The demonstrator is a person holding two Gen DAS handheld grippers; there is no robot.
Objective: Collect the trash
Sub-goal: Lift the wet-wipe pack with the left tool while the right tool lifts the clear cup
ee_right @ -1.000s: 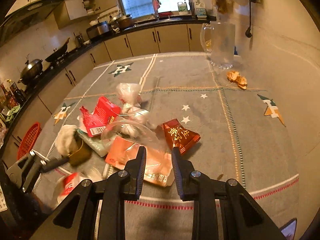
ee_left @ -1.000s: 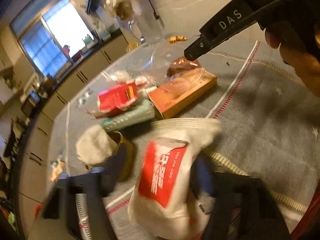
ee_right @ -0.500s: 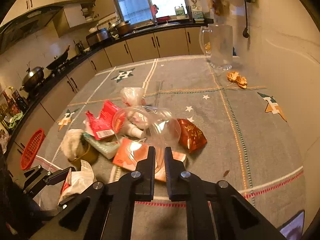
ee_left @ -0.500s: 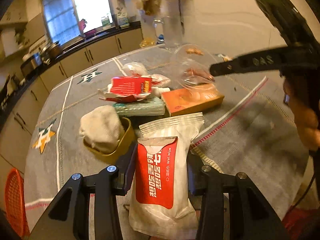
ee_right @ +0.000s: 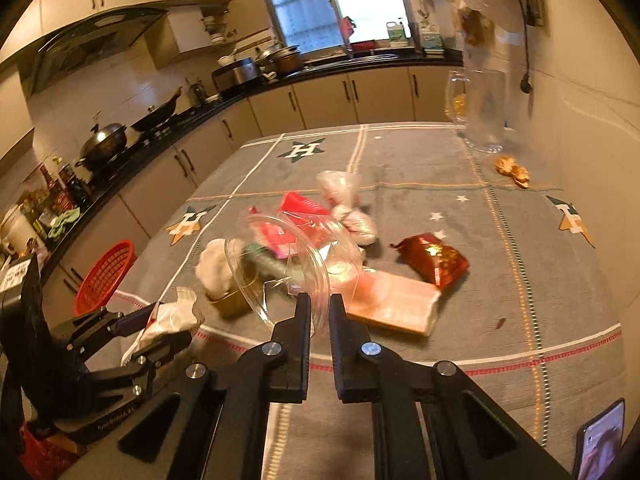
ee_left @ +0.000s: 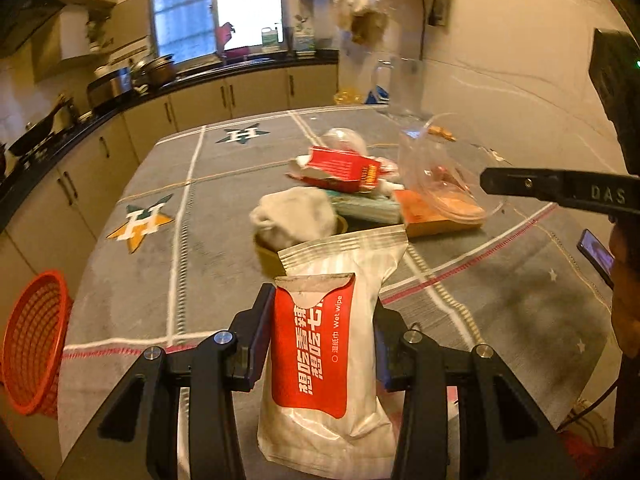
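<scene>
My left gripper [ee_left: 320, 320] is shut on a white wet-wipe packet [ee_left: 320, 360] with a red label, held upright above the near table edge. From the right wrist the same packet [ee_right: 172, 316] shows at lower left in that gripper [ee_right: 160, 328]. My right gripper [ee_right: 320, 308] is shut on the rim of a clear plastic container [ee_right: 288, 256], tilted and lifted above the trash pile. In the left wrist view the container [ee_left: 444, 172] hangs from the right gripper's tip [ee_left: 492, 182]. Beneath lie a red carton [ee_left: 344, 166], an orange box [ee_left: 436, 220] and a tissue-filled tin [ee_left: 296, 216].
A red basket [ee_right: 106, 276] stands off the table's left edge. A red snack wrapper [ee_right: 436, 258], a knotted plastic bag [ee_right: 340, 188] and orange peels [ee_right: 512, 170] lie on the grey cloth. A glass pitcher [ee_right: 480, 112] stands by the wall. A phone [ee_right: 600, 440] lies near right.
The right gripper's jaws closed on the clear container and raised it off the pile. The left gripper rolled upright with the wet-wipe packet and drew back and up.
</scene>
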